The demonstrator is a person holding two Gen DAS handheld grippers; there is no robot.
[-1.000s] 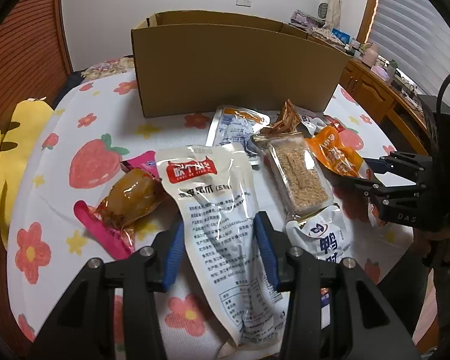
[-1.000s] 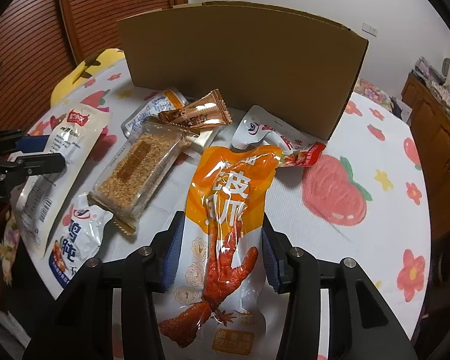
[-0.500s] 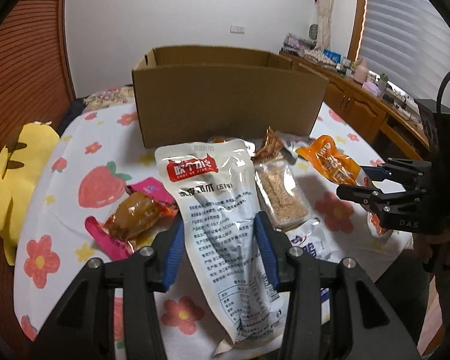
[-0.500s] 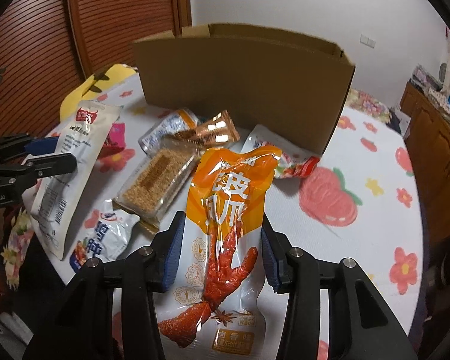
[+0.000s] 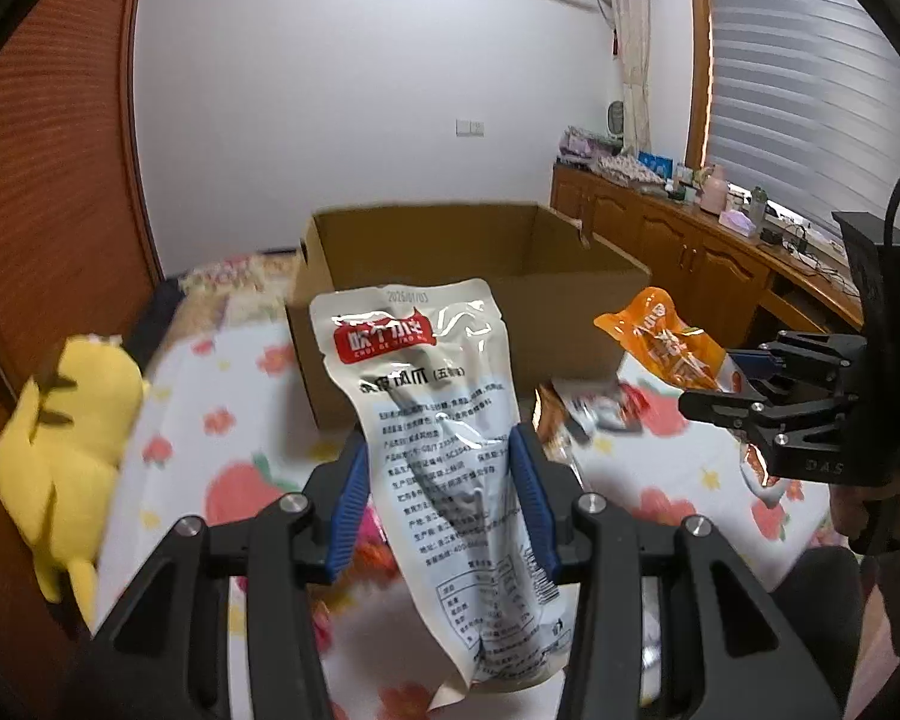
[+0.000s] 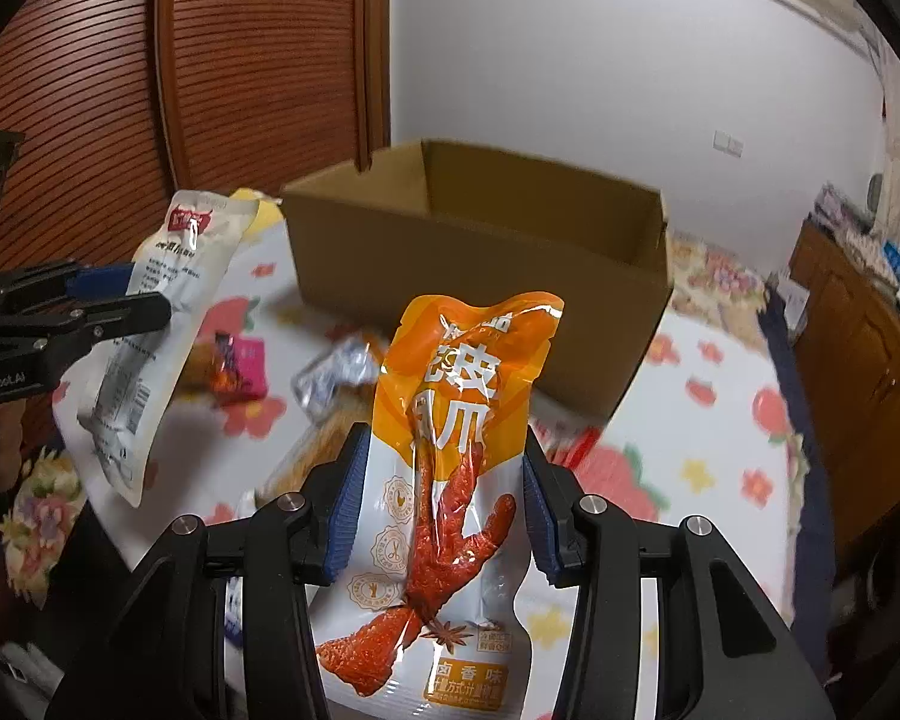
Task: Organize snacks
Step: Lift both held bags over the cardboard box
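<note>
My left gripper (image 5: pixel 441 468) is shut on a white snack pouch (image 5: pixel 432 420) with a red label, held in the air above the table. My right gripper (image 6: pixel 444 468) is shut on an orange chicken-feet pouch (image 6: pixel 456 450), also lifted. Each wrist view shows the other gripper from the side: the right gripper (image 5: pixel 720 387) with the orange pouch (image 5: pixel 660 336), the left gripper (image 6: pixel 144 294) with the white pouch (image 6: pixel 156 312). An open cardboard box (image 5: pixel 468 276) stands behind on the flowered tablecloth (image 5: pixel 234 420); what it contains is hidden. In the right wrist view the box (image 6: pixel 480 264) sits just beyond the orange pouch.
Several loose snacks lie on the cloth: a pink-wrapped one (image 6: pixel 240 366), a silvery packet (image 6: pixel 336 372), a red-and-white packet (image 5: pixel 612 408). A yellow plush toy (image 5: pixel 72 438) rests at the table's left edge. Wooden cabinets (image 5: pixel 690 246) run along the right wall.
Both grippers have risen with their pouches lifted off the table. The views have tilted upward, so the box's open top and more of the room show.
</note>
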